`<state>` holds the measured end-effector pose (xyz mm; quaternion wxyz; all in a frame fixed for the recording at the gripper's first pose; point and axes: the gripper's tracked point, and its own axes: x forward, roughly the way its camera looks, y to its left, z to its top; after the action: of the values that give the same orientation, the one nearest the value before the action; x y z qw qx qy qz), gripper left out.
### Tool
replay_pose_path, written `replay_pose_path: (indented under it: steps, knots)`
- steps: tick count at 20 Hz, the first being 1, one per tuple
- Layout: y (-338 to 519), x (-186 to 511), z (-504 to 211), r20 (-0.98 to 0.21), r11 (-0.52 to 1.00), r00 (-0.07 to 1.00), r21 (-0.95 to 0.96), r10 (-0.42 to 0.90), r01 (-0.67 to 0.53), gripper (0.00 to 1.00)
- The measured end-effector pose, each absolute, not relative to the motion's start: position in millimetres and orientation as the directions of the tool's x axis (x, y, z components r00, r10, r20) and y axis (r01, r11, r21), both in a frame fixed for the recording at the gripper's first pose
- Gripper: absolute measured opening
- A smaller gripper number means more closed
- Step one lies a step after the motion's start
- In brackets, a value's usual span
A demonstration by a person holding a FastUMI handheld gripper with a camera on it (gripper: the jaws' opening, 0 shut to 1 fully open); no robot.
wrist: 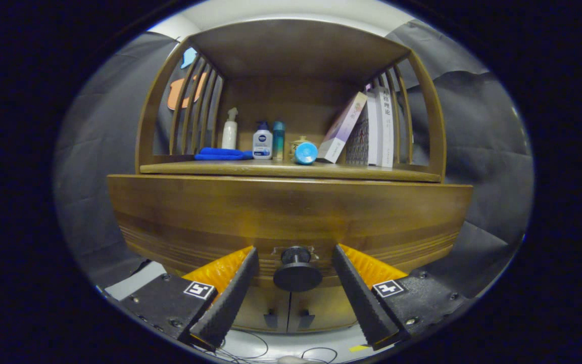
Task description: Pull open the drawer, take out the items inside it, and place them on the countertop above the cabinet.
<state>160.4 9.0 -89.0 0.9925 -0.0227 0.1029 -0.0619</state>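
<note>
A wooden cabinet with a closed drawer front [291, 217] stands right before me. Its dark round knob [297, 273] sticks out between my two fingers, with a gap on each side. My gripper [295, 255] is open around the knob, and neither pad touches it. Above the drawer runs the countertop [180, 168], under a wooden shelf hood. What lies inside the drawer is hidden.
On the countertop stand a folded blue cloth [222, 153], a white spray bottle [230, 130], a white and blue bottle [262, 143], a teal tube [278, 140], a blue-capped jar [305, 151] and leaning books [367, 129]. Two lower cabinet doors [288, 308] sit below the knob. Cables [316, 352] lie on the floor.
</note>
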Motion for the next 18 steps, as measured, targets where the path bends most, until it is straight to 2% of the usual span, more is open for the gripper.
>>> replay_pose_path:
  steps: [7,13,18]
  knots:
    - [5,209,-90,-0.178,0.991,0.976,-0.068,-0.126,0.116,0.99]
    - [4,211,-91,-0.131,0.991,0.985,-0.081,-0.113,0.103,0.99]
    - [4,211,-91,-0.155,0.991,0.981,-0.080,-0.115,0.104,0.99]
